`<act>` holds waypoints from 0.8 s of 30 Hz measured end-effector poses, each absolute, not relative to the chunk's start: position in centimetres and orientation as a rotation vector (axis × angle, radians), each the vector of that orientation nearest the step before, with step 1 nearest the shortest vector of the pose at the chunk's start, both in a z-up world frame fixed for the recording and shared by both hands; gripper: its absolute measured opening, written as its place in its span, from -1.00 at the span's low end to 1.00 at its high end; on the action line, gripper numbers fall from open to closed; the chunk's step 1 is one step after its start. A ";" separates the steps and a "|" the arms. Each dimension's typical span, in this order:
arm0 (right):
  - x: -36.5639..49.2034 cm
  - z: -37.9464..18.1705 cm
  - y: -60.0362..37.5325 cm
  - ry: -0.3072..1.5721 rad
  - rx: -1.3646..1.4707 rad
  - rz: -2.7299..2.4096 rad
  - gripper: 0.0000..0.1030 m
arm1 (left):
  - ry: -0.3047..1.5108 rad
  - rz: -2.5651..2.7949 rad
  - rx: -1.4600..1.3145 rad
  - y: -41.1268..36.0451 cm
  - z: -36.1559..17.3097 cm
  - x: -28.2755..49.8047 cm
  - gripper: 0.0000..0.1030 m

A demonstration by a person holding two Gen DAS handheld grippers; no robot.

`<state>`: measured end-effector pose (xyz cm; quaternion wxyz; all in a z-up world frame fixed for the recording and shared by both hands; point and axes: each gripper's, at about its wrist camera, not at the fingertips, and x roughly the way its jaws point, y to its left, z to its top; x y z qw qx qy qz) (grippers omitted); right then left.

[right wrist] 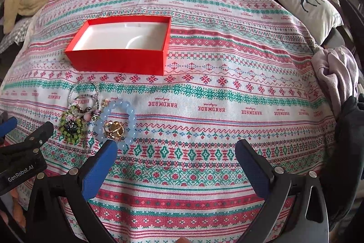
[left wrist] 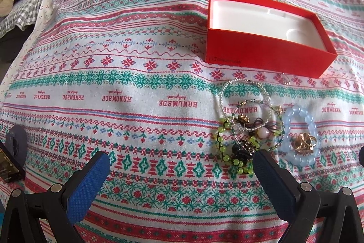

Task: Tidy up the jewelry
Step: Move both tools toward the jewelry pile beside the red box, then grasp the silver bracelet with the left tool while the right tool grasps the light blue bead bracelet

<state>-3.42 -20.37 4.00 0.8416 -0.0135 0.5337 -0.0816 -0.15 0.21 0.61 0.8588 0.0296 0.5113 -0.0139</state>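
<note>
Right wrist view: both the right gripper (right wrist: 176, 150) and left gripper (left wrist: 182, 163) gape empty; the jewelry pile (right wrist: 100, 117) lies at ten o'clock, just below the open red box (right wrist: 118, 58) awaiting it.

The left gripper (left wrist: 180, 159) is wide open, its two blue fingers (left wrist: 87, 183) far apart with nothing between them. The right gripper (right wrist: 176, 148) is wide open too, and holds nothing. Both point forward, low over the bed.
</note>
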 end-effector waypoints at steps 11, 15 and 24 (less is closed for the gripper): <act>-1.8 6.3 -22.1 1.191 -0.001 -0.132 1.00 | 1.114 -0.101 0.144 -0.4 3.9 1.8 1.00; -0.7 7.7 -22.3 1.197 0.018 -0.094 1.00 | 1.129 -0.138 0.125 -0.6 4.8 2.9 1.00; 1.8 4.8 -23.1 1.264 0.174 0.052 1.00 | 1.183 -0.257 -0.083 0.3 1.4 6.5 0.69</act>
